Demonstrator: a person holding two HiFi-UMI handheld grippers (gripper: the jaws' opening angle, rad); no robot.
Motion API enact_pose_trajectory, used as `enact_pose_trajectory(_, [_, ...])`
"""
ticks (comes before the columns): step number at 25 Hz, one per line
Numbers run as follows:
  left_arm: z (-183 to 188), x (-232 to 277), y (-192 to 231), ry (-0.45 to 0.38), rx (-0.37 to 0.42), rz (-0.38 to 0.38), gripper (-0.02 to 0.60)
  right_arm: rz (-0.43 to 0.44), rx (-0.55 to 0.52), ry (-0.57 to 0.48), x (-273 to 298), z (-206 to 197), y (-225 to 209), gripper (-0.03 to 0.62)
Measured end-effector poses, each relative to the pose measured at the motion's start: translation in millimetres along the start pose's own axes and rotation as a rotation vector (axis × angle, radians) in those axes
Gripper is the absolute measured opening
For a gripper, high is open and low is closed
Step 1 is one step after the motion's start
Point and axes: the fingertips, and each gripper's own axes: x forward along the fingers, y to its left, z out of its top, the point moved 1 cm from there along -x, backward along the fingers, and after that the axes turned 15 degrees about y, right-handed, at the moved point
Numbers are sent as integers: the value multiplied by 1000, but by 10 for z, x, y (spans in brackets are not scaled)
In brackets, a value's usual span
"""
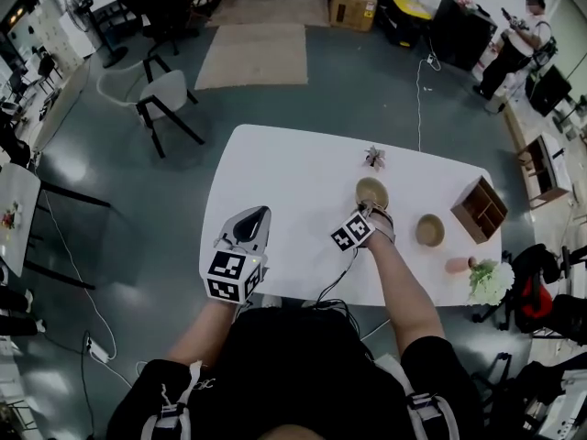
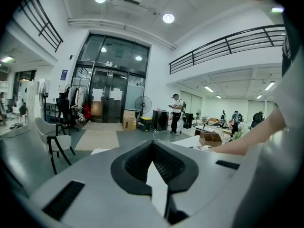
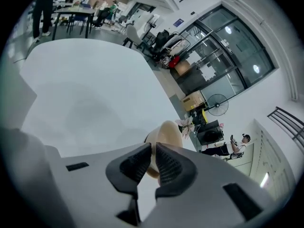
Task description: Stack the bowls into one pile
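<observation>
Two tan bowls stand on the white table [image 1: 289, 186]. The nearer bowl [image 1: 371, 191] lies mid-table, and my right gripper [image 1: 370, 211] is at its near rim. In the right gripper view the bowl [image 3: 167, 132] has its rim squeezed between the dark pads [image 3: 135, 164], so the right gripper [image 3: 153, 148] is shut on it. The second bowl [image 1: 429, 230] sits apart to the right. My left gripper [image 1: 260, 213] hovers over the table's near left part, away from both bowls. It is shut with nothing in it, and its tips meet in the left gripper view [image 2: 153, 145].
A wooden box [image 1: 479, 209] stands at the table's right end, with white flowers [image 1: 492, 282] and a pink object [image 1: 457, 265] near the right front corner. A small plant [image 1: 374, 158] sits behind the nearer bowl. A chair [image 1: 163, 94] is beyond the table's left.
</observation>
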Motion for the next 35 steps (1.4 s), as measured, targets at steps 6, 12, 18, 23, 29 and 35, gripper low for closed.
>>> enact_pose_trajectory(6, [44,41,23,-1,-3,-2,14,104,85,-27,49,25,12,175])
enact_pose_trajectory(12, [140,131,4,-4,10,-31,14,280,458,-299,-479,237,-289,217])
enact_pose_trajectory(18, [294,278,-66,-21,26,-62,14,155,878,-724,-1514,120,-1124,74])
enact_pose_trajectory(23, [524,251,-140,-68,43,-88,14,61,936,-940,-2385,65,-1343,15])
enact_pose_trajectory(29, [768,92,-197,-117,66,-168,14,44,964,-998,-2864,109,-1283,14])
enact_pose_trajectory(35, [792,186,-435,-138,100,-254,14,14,983,-929,-2854,-171,-1227,15])
